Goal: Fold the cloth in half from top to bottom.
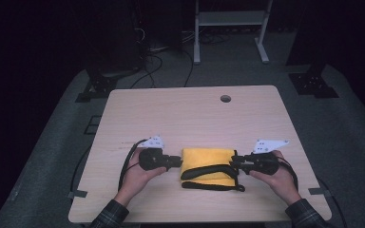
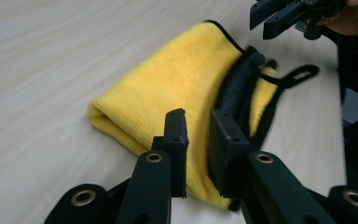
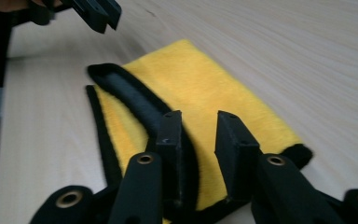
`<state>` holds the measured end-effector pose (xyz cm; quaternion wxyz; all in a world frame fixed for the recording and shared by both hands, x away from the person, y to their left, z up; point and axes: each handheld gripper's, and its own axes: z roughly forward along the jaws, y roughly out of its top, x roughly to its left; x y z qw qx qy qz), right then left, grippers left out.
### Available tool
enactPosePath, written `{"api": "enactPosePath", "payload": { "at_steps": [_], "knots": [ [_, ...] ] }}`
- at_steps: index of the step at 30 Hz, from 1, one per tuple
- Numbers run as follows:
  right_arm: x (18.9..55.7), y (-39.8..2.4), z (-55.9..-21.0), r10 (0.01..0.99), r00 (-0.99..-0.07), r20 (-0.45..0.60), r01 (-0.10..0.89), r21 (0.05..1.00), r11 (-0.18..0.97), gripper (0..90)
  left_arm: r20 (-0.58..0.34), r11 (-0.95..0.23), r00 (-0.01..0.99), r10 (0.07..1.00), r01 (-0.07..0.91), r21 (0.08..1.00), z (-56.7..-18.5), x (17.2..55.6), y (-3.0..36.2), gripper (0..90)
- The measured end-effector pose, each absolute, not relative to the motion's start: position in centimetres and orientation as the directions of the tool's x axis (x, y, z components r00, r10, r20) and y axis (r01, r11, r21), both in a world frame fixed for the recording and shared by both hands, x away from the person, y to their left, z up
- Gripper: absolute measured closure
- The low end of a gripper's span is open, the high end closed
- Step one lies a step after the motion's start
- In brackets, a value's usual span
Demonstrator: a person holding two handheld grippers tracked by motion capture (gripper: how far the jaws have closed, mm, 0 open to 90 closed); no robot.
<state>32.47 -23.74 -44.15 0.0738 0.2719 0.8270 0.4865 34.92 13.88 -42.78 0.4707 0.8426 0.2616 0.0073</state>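
Yellow pile cloth [image 1: 206, 161], folded into a flat rectangle with black binding along its edges, lies on the near half of the pale wooden table [image 1: 190, 114], squarely between the two hands. At its left end sits the left gripper [image 1: 175, 162], held low in the person's left hand [image 1: 140, 173]; in the left gripper view its jaws stand a little apart over the rounded fold of the cloth, with a strip of yellow showing in the gap, so the tool looks released rather than clamped, though I cannot tell whether the pads already touch the fabric. Across the top of the folded cloth runs a thick black padded strip [image 1: 206, 170], curving from the near left toward the far right, and a thin black loop [image 2: 294, 74] trails off the near edge onto the wood. At the right end the right gripper [image 1: 234, 164], in the right hand [image 1: 278, 175], mirrors the first: in the right gripper view its jaws are parted too, one over the black strip and the other over the yellow, gripping nothing that I can see. My reading is that both tools are being lined up at opposite short ends for a two-handed pick-up or a further fold. The next move would call for closing each pair on all layers together, so the fold does not slip open when lifted.
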Motion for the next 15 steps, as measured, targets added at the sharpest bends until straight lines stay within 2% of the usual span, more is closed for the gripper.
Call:
{"api": "enactPosePath", "payload": {
  "at_steps": [5, 9, 15],
  "knots": [
    [34.2, -22.8, -45.1, 0.544, -0.827, 0.138, 0.410, 0.812, 0.416, 80.0, -0.223, -0.436, 0.861, 0.456, 0.435, 0.788, -43.7, 36.3, 12.3, 78.8],
    [34.5, -22.4, -46.1, 0.535, -0.831, 0.152, 0.431, 0.784, 0.447, 81.9, -0.230, -0.467, 0.868, 0.439, 0.440, 0.767, -44.8, 36.4, 11.2, 79.1],
    [33.2, -22.5, -46.3, 0.489, -0.851, 0.191, 0.433, 0.780, 0.451, 82.6, -0.235, -0.500, 0.888, 0.396, 0.423, 0.756, -45.0, 34.7, 10.9, 78.2]
  ]
}}
